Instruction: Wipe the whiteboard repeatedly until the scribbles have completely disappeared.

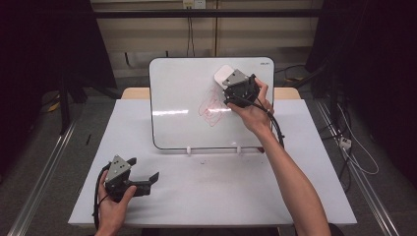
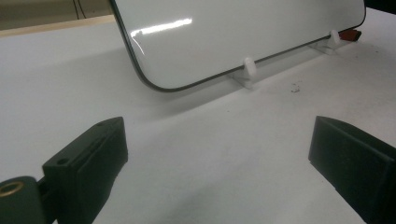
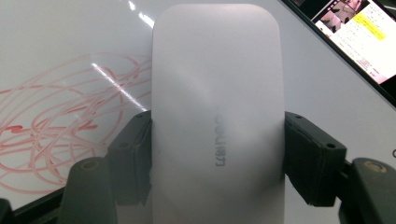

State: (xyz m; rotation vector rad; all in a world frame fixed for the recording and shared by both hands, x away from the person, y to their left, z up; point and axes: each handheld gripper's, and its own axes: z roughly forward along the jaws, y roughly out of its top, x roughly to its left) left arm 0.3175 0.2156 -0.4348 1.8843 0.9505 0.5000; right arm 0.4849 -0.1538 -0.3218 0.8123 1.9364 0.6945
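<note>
Eraser (image 3: 217, 116) clamped in right gripper (image 1: 235, 83), against whiteboard (image 1: 182, 93) upper right by red scribble (image 1: 212, 105) | left gripper (image 1: 140, 173) jaws wide apart, empty, near table (image 1: 211, 196) front-left corner

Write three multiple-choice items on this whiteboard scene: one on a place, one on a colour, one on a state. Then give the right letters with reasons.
1. Where is the left gripper?
A. Over the table, near its front left
B. Against the whiteboard
C. On the floor

2. What colour is the scribble on the whiteboard?
A. Blue
B. Red
C. Green

3. What is the state of the right gripper?
A. Open, empty
B. Shut on a marker
C. Shut on the white eraser

Answers: 1 A, the high view shows it there; 2 B, the lines are red; 3 C, the jaws press both eraser sides.
</note>
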